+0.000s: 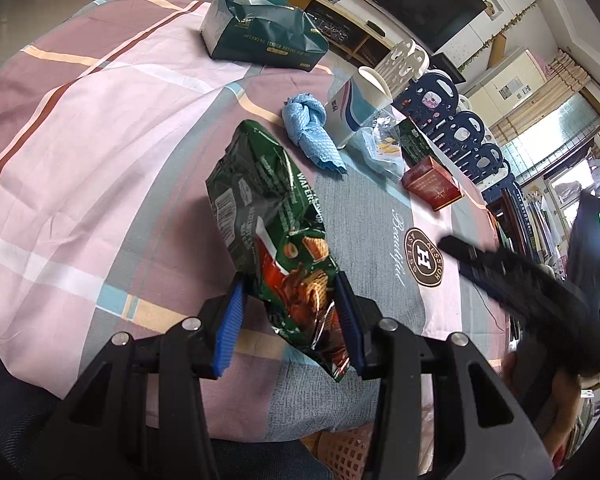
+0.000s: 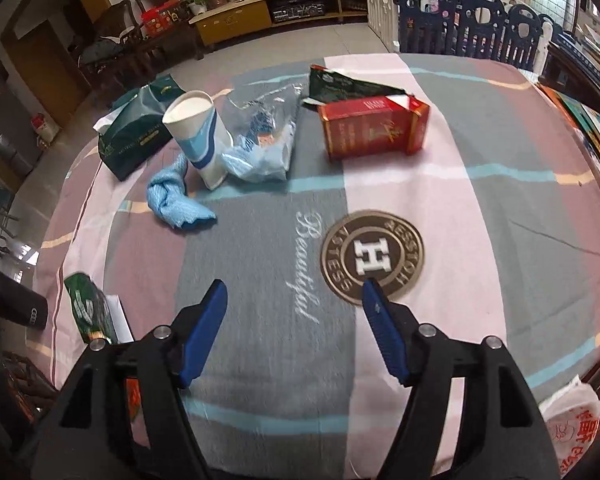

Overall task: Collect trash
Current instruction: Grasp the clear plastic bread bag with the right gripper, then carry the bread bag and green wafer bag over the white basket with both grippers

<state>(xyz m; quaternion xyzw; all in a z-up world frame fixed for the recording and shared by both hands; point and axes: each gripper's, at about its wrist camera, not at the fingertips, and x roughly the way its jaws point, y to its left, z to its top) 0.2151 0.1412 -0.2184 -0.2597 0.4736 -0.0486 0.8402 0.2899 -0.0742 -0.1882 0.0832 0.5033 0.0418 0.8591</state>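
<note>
Fingers (image 1: 230, 320) of the left gripper (image 1: 290, 320) clamp a crumpled green wafer bag (image 1: 276, 236) lower centre; right gripper (image 2: 296, 328) fingers spread, empty, above the surface (image 2: 480, 220).

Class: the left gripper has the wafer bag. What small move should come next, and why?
Probably lift the wafer bag off the table: the left gripper fingers already pinch its lower end, and a basket shows just below the table edge, likely for the trash.

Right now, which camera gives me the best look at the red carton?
The right wrist view. There the red carton lies nearly centred and unobstructed on the tablecloth, its printed face and torn-open end clear. The left wrist view shows it small, off to the right beyond the wafer bag held by the left gripper.
</note>
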